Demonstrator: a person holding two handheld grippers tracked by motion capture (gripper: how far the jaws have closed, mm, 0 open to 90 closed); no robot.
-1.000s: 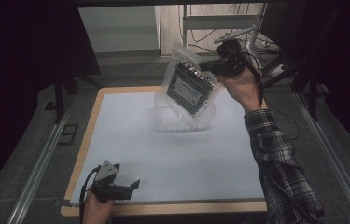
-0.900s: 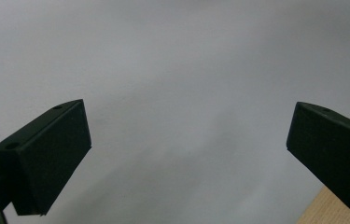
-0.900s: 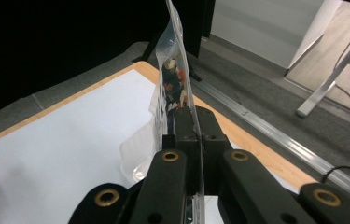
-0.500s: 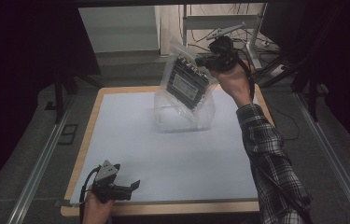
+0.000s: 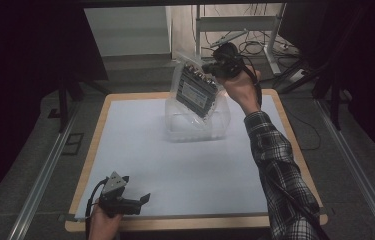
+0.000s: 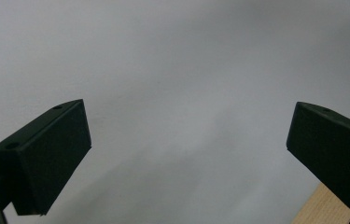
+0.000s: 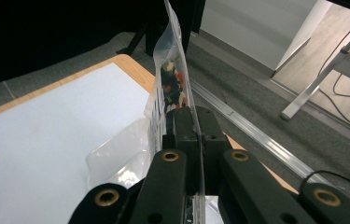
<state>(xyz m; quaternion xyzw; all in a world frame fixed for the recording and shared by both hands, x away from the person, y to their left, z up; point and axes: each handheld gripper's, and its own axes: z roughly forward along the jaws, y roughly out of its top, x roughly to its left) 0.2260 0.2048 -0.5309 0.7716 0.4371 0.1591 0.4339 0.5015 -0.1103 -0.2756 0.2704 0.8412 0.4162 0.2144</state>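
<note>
A clear plastic bag [image 5: 197, 107] with a dark boxy device [image 5: 195, 92] inside hangs over the far part of the white table top [image 5: 140, 150]. My right gripper [image 5: 214, 66] is shut on the bag's upper edge and holds it tilted above the table. In the right gripper view the two jaws stand together with the bag's film [image 7: 172, 70] pinched between them. My left gripper [image 5: 142, 200] rests near the table's front left edge, its jaws wide open with nothing between them; in the left gripper view its fingers [image 6: 46, 154] frame bare white surface.
The wooden rim [image 5: 190, 222] borders the white top. Metal rails [image 5: 50, 165] run along both sides on the floor. A white frame with cables [image 5: 240, 35] stands behind the table.
My right gripper has moved left and a little down with the bag, which now hangs lower over the table. The left gripper has stayed in place.
</note>
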